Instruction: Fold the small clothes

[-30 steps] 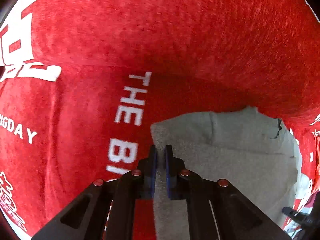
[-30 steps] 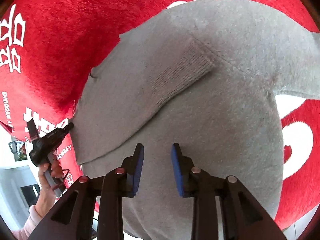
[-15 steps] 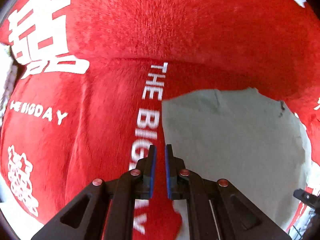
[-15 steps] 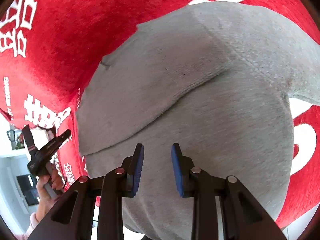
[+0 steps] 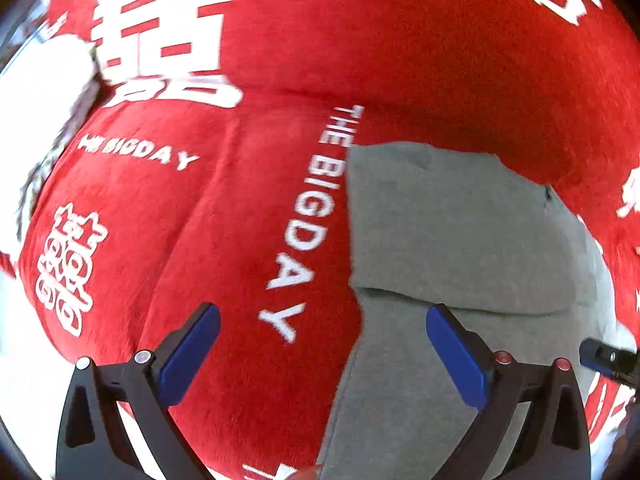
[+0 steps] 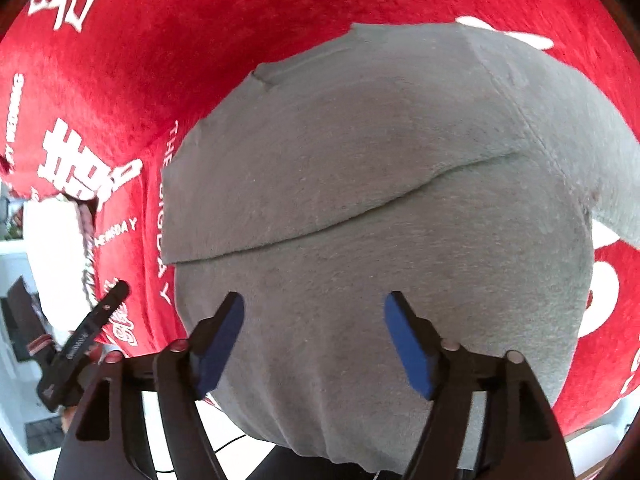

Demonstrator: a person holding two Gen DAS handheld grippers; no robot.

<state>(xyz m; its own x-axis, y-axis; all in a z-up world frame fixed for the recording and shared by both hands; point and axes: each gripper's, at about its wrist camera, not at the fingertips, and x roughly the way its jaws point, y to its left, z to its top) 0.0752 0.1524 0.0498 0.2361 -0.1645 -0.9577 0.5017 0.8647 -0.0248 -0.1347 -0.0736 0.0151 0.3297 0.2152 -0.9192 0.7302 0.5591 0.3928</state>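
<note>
A small grey garment (image 6: 380, 208) lies flat on the red cloth (image 6: 240, 20), its left part folded over the body in a flap (image 6: 304, 160). My right gripper (image 6: 315, 304) hovers over the garment's near half. Its jaws are opening and nothing is between the blue pads. In the left wrist view the garment (image 5: 460, 240) lies to the right. My left gripper (image 5: 322, 320) hangs above its left edge, where the grey meets the red cloth (image 5: 200, 240). Its jaws are opening wide, with nothing between them. The left gripper (image 6: 92, 332) also shows at the lower left of the right view.
The red cloth bears white lettering (image 5: 308, 232) and large white characters (image 5: 160, 40). Its left edge drops off to a white surface (image 5: 36, 120) with a patterned strip beside it. The right gripper's tip (image 5: 608, 360) pokes in at the right edge. White floor (image 6: 40, 440) shows below the table's near edge.
My left gripper went from shut at the garment's edge to wide open and rose, drifting left. The right gripper's jaws widened. The grey flap now lies flatter across the body.
</note>
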